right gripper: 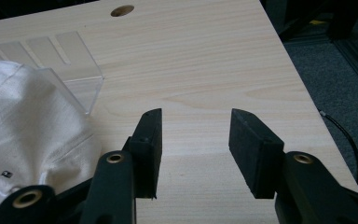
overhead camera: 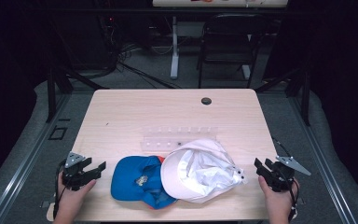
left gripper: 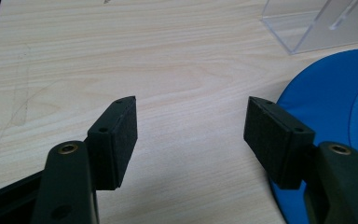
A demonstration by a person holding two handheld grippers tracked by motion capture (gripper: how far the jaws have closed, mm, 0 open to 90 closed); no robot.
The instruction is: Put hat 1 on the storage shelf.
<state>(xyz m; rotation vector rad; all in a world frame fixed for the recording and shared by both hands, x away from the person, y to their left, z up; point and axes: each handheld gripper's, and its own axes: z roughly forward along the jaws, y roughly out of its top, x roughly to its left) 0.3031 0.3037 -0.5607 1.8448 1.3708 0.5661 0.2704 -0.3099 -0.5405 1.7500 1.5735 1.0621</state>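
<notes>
In the high view, two caps are lying on the wooden table (overhead camera: 121,116) near its front edge: one blue cap (overhead camera: 135,179) toward the left and one white cap (overhead camera: 200,170) just right of it, its rim overlapping the blue one. One clear acrylic rack (overhead camera: 179,138) is sitting just behind them, the white cap touching its front. One dark round hole (overhead camera: 206,101) is showing near the back edge. The left gripper (overhead camera: 100,168) is hovering at the front left corner, held in one hand (overhead camera: 72,198), its jaws spread and empty, pointing toward the blue cap and just short of it. The right gripper (overhead camera: 259,165) is hovering at the front right corner in the other hand (overhead camera: 275,200), jaws also spread with nothing between them, near the white cap's brim.

In the left gripper view, the two black pads (left gripper: 123,135) are standing well apart over bare wood. The blue cap (left gripper: 326,102) is lying beside the right-hand pad, and one corner of the clear rack (left gripper: 307,28) is showing behind it.

In the right gripper view, the two pads (right gripper: 254,149) are standing apart over bare tabletop. The white cap (right gripper: 23,135) is lying to the left, resting against the clear rack (right gripper: 70,70), with the round hole (right gripper: 122,10) near the far edge.
</notes>
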